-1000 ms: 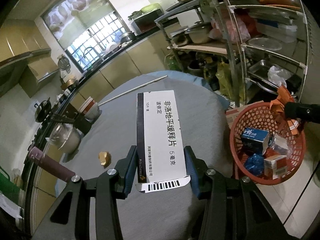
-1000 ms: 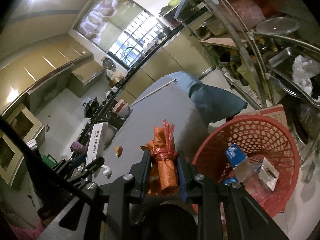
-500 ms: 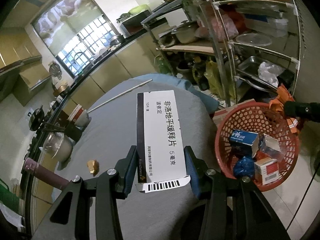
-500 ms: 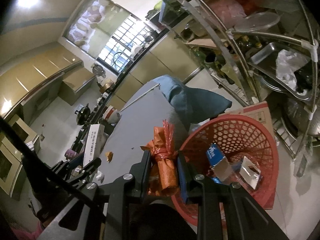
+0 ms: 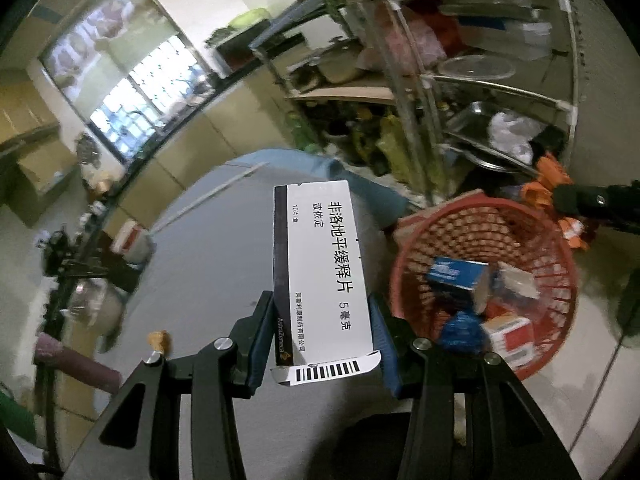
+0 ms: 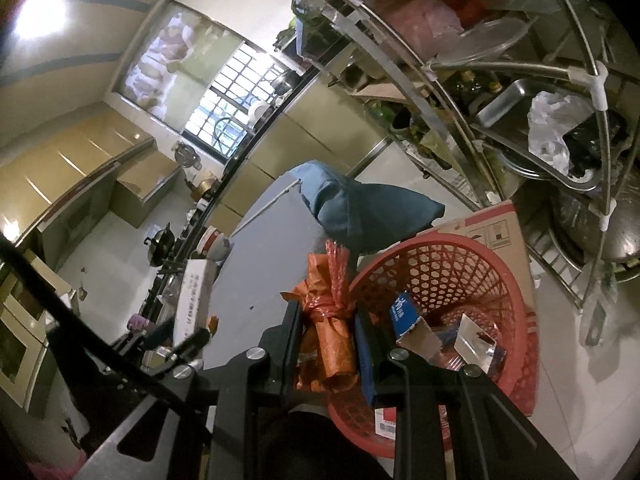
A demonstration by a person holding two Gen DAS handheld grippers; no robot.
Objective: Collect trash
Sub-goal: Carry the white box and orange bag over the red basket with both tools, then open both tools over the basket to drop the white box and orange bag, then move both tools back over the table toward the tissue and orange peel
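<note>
My right gripper (image 6: 329, 344) pinches the orange wrapper (image 6: 330, 336) at the red basket (image 6: 516, 320) rim; I should go past it before letting go. The left gripper (image 5: 322, 342) clamps the white medicine box (image 5: 320, 264), above the table, beside the basket.

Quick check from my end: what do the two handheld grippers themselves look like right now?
Both match: the left gripper and the right gripper have black angular linkage arms with silver screw heads and flat dark-blue finger pads. A black cable crosses the right wrist view. No hand or sleeve shows.
</note>
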